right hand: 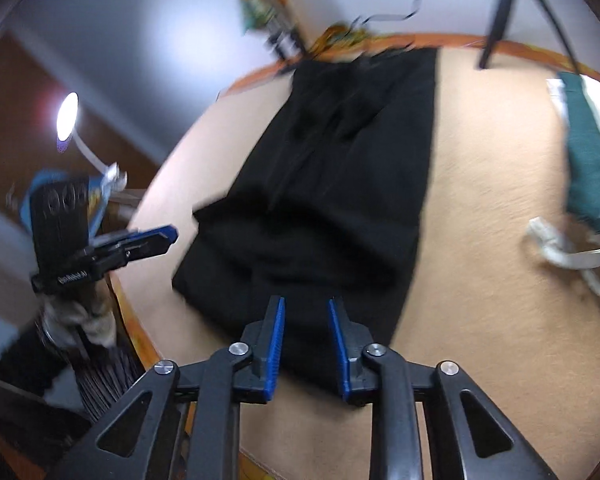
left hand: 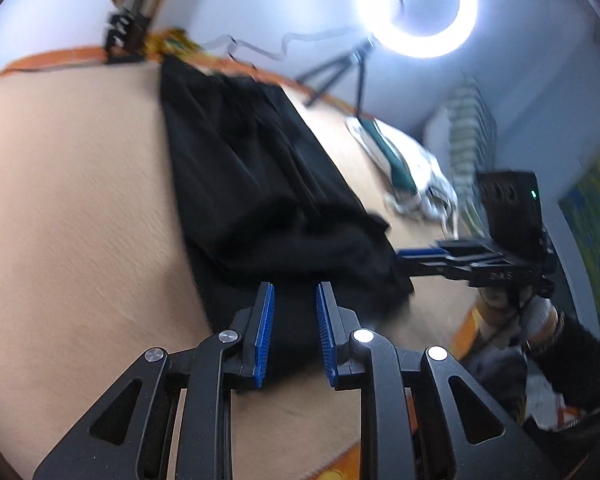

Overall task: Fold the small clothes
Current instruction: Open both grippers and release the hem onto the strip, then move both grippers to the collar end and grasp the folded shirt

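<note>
Ribbed blue pads on my left gripper and right gripper gape, empty, over smooth, probably folded black shorts

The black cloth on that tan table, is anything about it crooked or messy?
The black fabric garment lies in a fairly neat strip, but its near end is doubled over unevenly, with a bunched corner sticking out on one side. Off to the side, a green and white cloth lies rumpled, its white straps trailing on the tan table.
</note>
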`<state>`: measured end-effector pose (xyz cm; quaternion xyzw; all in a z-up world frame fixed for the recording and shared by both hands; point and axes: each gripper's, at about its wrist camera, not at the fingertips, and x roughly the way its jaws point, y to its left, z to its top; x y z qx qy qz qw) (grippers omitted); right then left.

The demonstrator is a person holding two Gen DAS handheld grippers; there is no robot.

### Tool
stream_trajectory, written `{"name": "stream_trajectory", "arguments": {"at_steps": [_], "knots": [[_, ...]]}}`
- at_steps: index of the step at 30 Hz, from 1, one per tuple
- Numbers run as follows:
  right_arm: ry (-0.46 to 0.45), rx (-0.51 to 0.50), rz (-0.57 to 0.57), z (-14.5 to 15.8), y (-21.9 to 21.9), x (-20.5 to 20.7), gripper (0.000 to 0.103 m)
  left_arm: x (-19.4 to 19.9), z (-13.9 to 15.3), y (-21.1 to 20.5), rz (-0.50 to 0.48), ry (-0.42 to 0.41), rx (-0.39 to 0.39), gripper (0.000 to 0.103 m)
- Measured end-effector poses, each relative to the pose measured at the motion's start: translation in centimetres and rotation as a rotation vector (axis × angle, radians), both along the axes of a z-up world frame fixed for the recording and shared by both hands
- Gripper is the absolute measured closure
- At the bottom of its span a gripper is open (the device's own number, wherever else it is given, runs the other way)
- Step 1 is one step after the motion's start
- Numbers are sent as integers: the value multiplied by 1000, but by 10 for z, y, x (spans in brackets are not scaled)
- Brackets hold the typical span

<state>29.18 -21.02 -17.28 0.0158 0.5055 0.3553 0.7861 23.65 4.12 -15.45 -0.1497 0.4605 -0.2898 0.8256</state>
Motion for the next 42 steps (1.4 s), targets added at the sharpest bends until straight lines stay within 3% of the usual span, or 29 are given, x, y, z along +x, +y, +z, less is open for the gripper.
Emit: {"name": "stream_trajectory", "arguments": {"at_steps": [6, 10, 16, 20, 25, 29, 33, 37, 42], "knots": [[-6, -42, 15, -13, 20, 15, 82, 17, -21, -15, -21, 47, 68, 83], [-42, -55, -4, -8, 18, 28, 82, 34, -23, -13, -5, 31, 98, 83], [-80, -10, -91, 4, 7, 62, 81, 62, -12, -11, 40, -53, 154, 83], [-123, -38, -143, 13, 6, 79, 79, 78, -8, -5, 92, -102, 200, 83], [-164, -61, -159, 29, 1, 89, 76, 93, 3, 11, 117, -122, 203, 83], [-212, -56, -187, 49, -8, 105, 67, 109, 15, 25, 137, -132, 191, 83], [-228, -55, -198, 59, -11, 130, 64, 134, 27, 38, 151, -142, 154, 59], [-236, -38, -215, 63, -13, 157, 58, 161, 28, 41, 146, -132, 140, 51], [-254, -62, -212, 61, -2, 191, 58, 200, 17, 47, 164, -100, 126, 51]]}}
